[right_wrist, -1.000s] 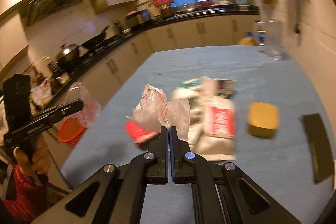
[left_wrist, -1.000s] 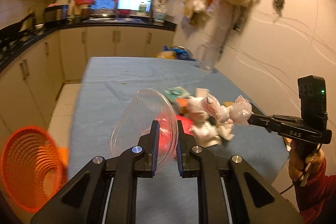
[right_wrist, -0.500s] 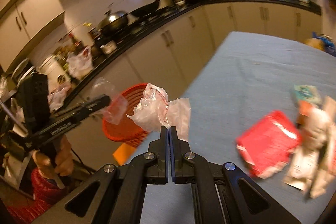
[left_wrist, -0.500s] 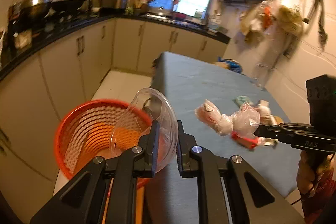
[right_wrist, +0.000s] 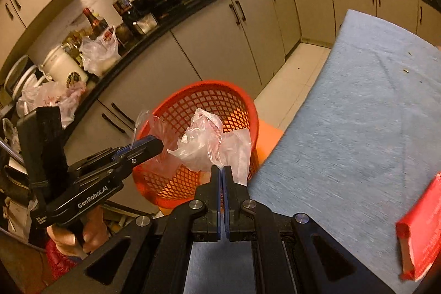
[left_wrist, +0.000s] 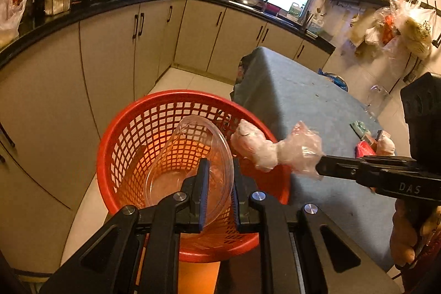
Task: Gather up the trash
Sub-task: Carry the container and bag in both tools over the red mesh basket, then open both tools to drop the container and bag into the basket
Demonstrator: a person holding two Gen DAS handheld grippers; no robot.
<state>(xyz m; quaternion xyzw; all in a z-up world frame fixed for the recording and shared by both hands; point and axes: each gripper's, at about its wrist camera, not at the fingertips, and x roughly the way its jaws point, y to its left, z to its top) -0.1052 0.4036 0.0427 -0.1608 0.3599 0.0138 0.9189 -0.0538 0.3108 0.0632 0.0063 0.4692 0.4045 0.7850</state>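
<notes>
Plainly, the left gripper (left_wrist: 219,178) is clamped on the rim of a clear plastic bowl (left_wrist: 190,164), its fingers nearly together with only the thin wall between them; the bowl tilts out ahead of the fingertips, over the mouth of the orange basket (left_wrist: 132,134). The right gripper (right_wrist: 222,172) is fully closed, pinching a crumpled clear plastic bag (right_wrist: 212,142) that stands up just past its tips, also over the basket's opening, on the side nearest the table.

Writing: the left wrist view reads "DAS" on the side of the right gripper's body; the right wrist view reads "GenRobot.AI" on the left gripper's.

The basket stands on the floor just off the left edge of the blue-covered table (right_wrist: 372,115), between it and the kitchen cabinets (right_wrist: 220,51).

Only the left wrist view shows the litter (left_wrist: 372,141) still lying near the table's right edge, and the bags (left_wrist: 399,24) hanging on the far wall. Only the right wrist view shows a red packet (right_wrist: 421,228) at the table's near right corner, and the person's hand (right_wrist: 71,233) gripping the left handle
</notes>
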